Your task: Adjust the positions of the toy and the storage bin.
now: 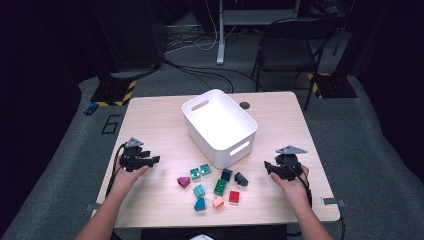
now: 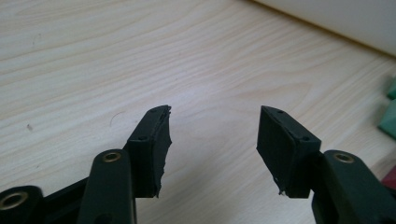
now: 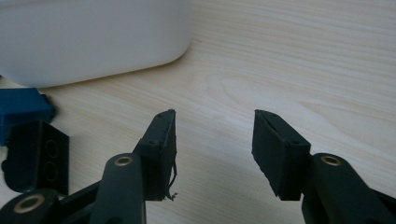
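White bin (image 1: 220, 127) looks empty; all the small blocks (image 1: 212, 186) lie loose on tabletop (image 1: 155, 120). Left gripper (image 1: 154, 160) and right gripper (image 1: 267, 167): jaws spread, holding nothing. Judged: sorting not yet begun

Each hand-held gripper, left (image 1: 156, 160) and right (image 1: 267, 166), is black with a grey three-cornered plate on top, a black cable trailing back along the bare forearm, brass-coloured rivets at the jaw arms, and small screws holding flat black pads (image 2: 154, 154) with frayed edges.
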`<control>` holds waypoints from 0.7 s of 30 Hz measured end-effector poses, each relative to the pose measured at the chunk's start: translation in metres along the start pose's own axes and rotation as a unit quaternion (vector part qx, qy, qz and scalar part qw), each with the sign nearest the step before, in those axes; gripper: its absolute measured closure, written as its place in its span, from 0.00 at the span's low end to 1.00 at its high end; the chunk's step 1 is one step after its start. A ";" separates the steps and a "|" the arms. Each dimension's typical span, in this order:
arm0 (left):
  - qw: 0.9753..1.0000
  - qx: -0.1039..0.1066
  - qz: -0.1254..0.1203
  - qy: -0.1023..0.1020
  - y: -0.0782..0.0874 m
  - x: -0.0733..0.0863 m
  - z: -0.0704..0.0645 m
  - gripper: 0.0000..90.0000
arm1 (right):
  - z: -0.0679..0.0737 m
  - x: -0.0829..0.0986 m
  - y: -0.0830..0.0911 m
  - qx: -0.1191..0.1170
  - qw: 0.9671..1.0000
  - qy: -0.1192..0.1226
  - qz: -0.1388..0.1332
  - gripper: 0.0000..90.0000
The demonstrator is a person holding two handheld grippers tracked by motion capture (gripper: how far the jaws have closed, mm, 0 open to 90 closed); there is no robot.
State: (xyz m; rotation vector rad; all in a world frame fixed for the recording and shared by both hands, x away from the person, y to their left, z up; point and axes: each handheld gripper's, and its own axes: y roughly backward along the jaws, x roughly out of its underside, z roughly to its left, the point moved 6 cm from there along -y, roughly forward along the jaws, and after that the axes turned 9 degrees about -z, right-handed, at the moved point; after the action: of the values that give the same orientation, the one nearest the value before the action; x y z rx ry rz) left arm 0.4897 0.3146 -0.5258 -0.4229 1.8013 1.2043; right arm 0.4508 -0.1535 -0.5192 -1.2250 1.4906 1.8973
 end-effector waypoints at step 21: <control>0.999 0.015 -0.020 -0.041 0.022 -0.054 -0.027 0.49 | 0.041 -0.081 0.013 -0.034 0.998 -0.013 -0.054 0.51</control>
State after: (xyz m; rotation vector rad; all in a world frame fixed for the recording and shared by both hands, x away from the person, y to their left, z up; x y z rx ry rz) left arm 0.4902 0.2913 -0.4661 -0.3854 1.7306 1.1498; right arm 0.4673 -0.1051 -0.4430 -1.2786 1.3283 1.8996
